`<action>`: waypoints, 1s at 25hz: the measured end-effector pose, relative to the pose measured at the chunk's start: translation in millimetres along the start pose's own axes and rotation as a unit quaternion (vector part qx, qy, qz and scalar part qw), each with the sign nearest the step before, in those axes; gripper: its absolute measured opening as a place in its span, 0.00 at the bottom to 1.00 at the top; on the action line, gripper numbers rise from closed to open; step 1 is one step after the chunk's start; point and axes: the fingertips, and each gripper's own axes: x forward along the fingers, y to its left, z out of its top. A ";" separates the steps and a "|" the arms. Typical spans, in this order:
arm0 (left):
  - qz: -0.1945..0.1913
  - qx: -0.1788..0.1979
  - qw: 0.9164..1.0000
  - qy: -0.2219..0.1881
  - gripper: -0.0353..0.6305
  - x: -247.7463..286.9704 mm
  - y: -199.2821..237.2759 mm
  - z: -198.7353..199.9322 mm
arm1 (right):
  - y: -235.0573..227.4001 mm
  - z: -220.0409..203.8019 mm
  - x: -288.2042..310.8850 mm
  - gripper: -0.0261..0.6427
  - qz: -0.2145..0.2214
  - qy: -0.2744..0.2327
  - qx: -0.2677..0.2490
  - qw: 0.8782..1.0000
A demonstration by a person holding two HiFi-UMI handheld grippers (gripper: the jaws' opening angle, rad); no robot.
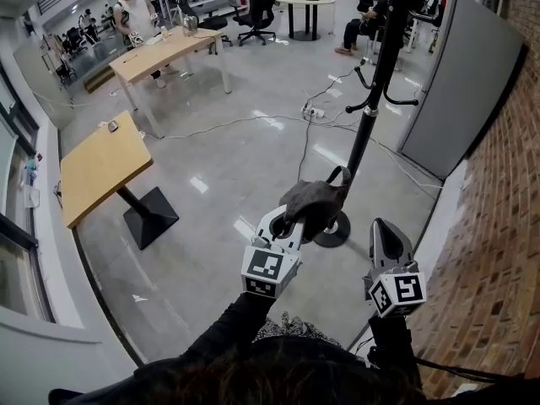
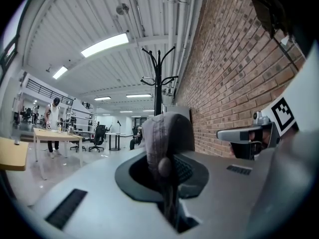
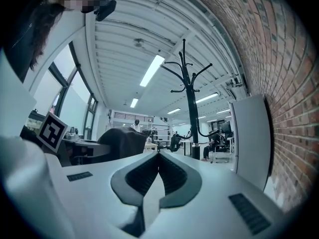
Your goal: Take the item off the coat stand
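My left gripper is shut on a dark grey cap, which it holds in the air in front of the black coat stand, low down by the pole. In the left gripper view the cap's fabric is pinched between the jaws, and the coat stand rises behind it with bare hooks. My right gripper hangs to the right of the cap, shut with nothing in it. In the right gripper view the jaws meet, with the cap to the left and the stand ahead.
A brick wall runs along the right, with a grey cabinet beside the stand. Cables trail over the glossy floor. Wooden tables stand at the left, and a person stands by the farther table.
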 end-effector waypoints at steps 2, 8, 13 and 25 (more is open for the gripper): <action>0.002 -0.001 1.000 -0.002 0.09 -2.3 -3.7 -0.8 | -1.0 -1.0 -6.4 0.05 -0.001 0.001 0.001 1.000; 0.000 0.000 1.000 0.004 0.09 -11.1 -14.7 -2.0 | -3.3 -1.1 -18.9 0.05 -0.005 0.002 0.003 1.000; 0.007 0.004 1.000 -0.001 0.09 -18.4 -16.5 1.1 | -0.8 0.7 -23.9 0.05 -0.001 0.002 0.004 1.000; 0.019 0.005 1.000 0.007 0.09 -32.2 -21.3 -4.3 | 4.2 -0.2 -34.0 0.05 0.008 0.006 0.002 1.000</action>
